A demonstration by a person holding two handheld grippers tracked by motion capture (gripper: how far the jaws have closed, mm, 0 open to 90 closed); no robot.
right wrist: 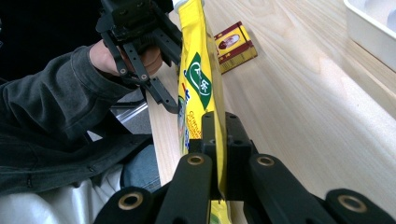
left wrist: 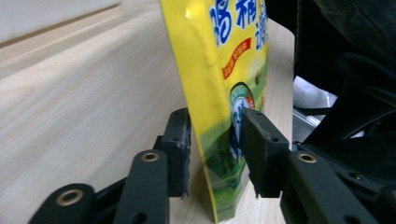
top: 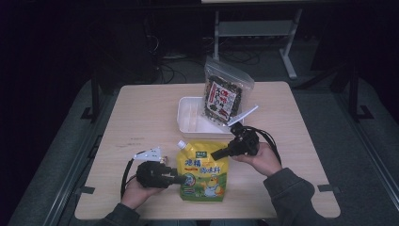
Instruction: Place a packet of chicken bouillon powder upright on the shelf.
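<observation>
At the near edge of the tabletop (top: 141,108), in the high view, a yellow pouch (top: 203,175) lies between the two hands, its spout at 11 o'clock. The left claw (top: 181,179) meets it at 9 o'clock, the right claw (top: 217,154) at 1 o'clock. Behind, at 12 o'clock, a dark snack bag (top: 225,96) leans in a white tray (top: 188,117).

In the left gripper view, the left claw (left wrist: 215,149) stands part open around the pouch (left wrist: 224,70), with a gap at each pad, so it grips nothing.

In the right gripper view, the right claw (right wrist: 218,140) is pinched flat on the pouch's (right wrist: 198,84) edge. A small red box (right wrist: 236,46) lies beyond at 12 o'clock.

With only one thin edge pinched, I judge the pouch could swing or slip free if lifted. Its lower part is cut off in both gripper views, and the print on the box is too small to read.
</observation>
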